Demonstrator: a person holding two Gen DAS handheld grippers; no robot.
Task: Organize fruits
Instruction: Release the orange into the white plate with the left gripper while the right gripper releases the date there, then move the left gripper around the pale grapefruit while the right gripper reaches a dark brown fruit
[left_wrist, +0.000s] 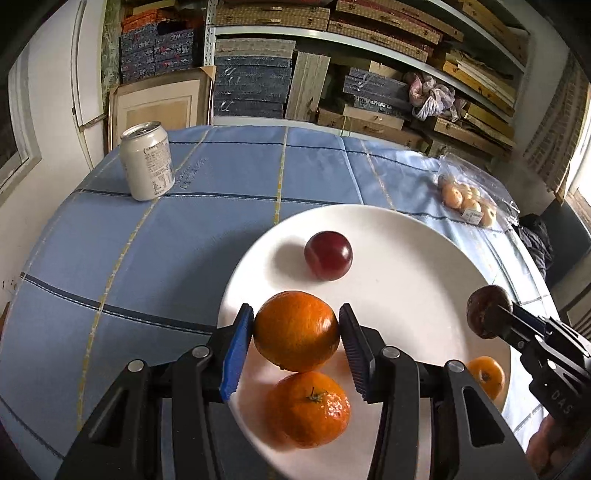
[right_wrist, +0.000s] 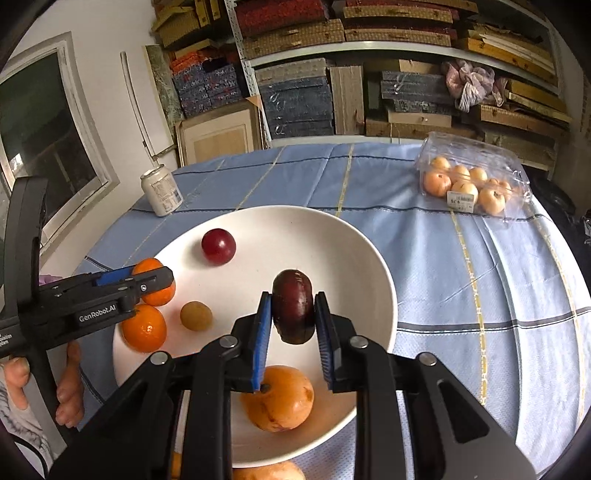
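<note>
A white plate (left_wrist: 406, 236) (right_wrist: 332, 236) sits on the blue checked tablecloth. My left gripper (left_wrist: 295, 332) (right_wrist: 155, 282) is shut on an orange mandarin (left_wrist: 295, 330) (right_wrist: 149, 267) just above the plate's left part. A second mandarin (left_wrist: 310, 408) (right_wrist: 144, 326) lies under it. My right gripper (right_wrist: 293, 314) (left_wrist: 491, 317) is shut on a dark purple fruit (right_wrist: 293, 299) (left_wrist: 484, 306) above the plate. On the plate lie a red plum (left_wrist: 328, 254) (right_wrist: 218, 245), a small tan fruit (right_wrist: 196, 315) and a large orange fruit (right_wrist: 279, 398).
A white drink can (left_wrist: 147, 166) (right_wrist: 161, 194) stands at the table's far left. A clear plastic box of small yellow fruits (right_wrist: 469, 184) (left_wrist: 467, 201) lies at the far right. Shelves of stacked boxes stand behind the table. Another orange fruit (right_wrist: 269, 472) shows at the near edge.
</note>
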